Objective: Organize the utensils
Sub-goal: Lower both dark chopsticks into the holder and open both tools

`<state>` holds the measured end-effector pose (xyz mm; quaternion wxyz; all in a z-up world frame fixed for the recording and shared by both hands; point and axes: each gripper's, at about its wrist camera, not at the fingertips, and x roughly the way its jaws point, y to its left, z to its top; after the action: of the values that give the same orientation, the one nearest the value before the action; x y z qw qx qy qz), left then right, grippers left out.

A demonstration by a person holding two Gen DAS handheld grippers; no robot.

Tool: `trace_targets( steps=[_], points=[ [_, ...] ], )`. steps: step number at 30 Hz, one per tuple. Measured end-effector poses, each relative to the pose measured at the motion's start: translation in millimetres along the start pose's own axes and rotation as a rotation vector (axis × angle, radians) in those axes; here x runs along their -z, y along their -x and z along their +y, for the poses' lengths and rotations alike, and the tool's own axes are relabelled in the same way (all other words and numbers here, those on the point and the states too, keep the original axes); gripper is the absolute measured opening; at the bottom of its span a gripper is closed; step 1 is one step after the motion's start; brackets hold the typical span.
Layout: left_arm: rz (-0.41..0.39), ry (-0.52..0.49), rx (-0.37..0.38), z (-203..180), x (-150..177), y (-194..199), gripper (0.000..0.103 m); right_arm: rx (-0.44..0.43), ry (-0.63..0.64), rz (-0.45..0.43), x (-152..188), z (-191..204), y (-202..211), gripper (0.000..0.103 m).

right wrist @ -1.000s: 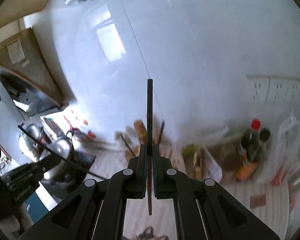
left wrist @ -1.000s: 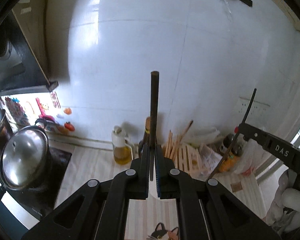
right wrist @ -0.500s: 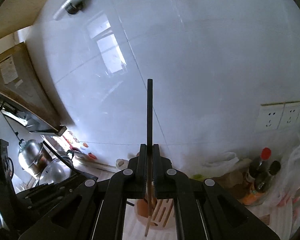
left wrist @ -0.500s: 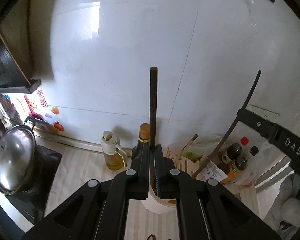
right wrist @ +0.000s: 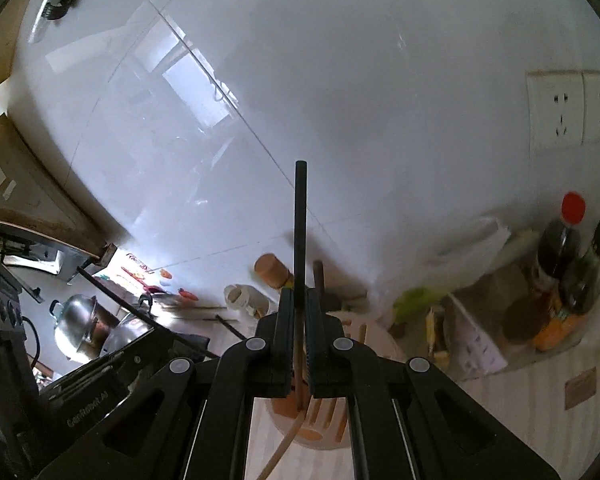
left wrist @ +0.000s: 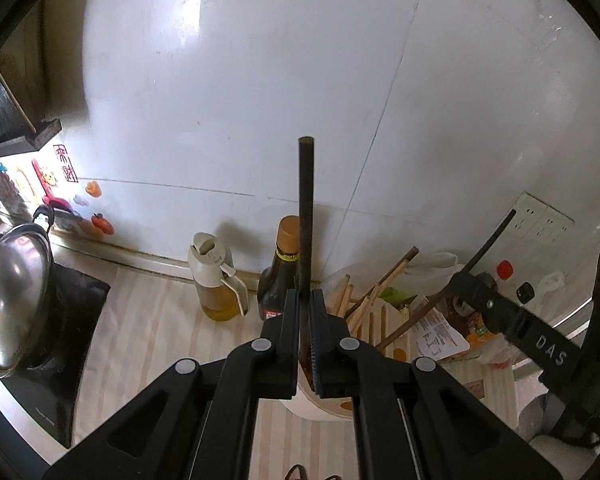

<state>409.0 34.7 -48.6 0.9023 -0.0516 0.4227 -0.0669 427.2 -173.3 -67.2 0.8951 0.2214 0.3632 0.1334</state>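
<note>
My left gripper (left wrist: 305, 312) is shut on a dark chopstick (left wrist: 305, 216) that stands upright between the jaws. Just below and behind it stands a white utensil holder (left wrist: 320, 404) with several wooden chopsticks (left wrist: 376, 292) in it. My right gripper (right wrist: 299, 308) is shut on another dark chopstick (right wrist: 300, 232), upright, right above the same holder (right wrist: 312, 432). In the left wrist view the right gripper (left wrist: 456, 280) shows at the right, with its chopstick (left wrist: 488, 240) slanting down into the holder.
An oil bottle (left wrist: 216, 280) and a dark sauce bottle (left wrist: 278, 276) stand by the tiled wall. A steel pot with lid (left wrist: 12, 300) sits on a black cooktop at the left. Bottles (right wrist: 568, 264), bags and packets crowd the right. Wall sockets (right wrist: 572, 108) are above them.
Both grippers have come closer to the holder with their chopsticks. The right chopstick's lower end now reaches down into the holder.
</note>
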Motion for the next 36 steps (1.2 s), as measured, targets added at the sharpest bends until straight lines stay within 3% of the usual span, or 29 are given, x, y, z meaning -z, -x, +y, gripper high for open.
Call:
trace_targets(
  steps=[18,29,32,33,35,36],
  points=[
    [0.083,0.038,0.065,10,4,-20,0.002,-0.025,0.031,0.077,28,8,-5,0.005],
    [0.094,0.072,0.101,16,1,-15,0.004,-0.055,0.055,0.16,32,14,-14,0.006],
    [0.087,0.08,0.08,18,-2,-7,0.006,-0.051,0.058,0.174,32,16,-13,0.007],
    [0.08,0.082,0.073,19,-2,-5,0.008,-0.05,0.055,0.172,32,16,-11,0.013],
    [0.06,0.086,0.053,22,-3,4,0.024,-0.033,0.063,0.159,31,17,-5,0.036],
    [0.042,0.078,0.018,23,-3,10,0.05,-0.027,0.068,0.148,31,17,0,0.049]
  ],
)
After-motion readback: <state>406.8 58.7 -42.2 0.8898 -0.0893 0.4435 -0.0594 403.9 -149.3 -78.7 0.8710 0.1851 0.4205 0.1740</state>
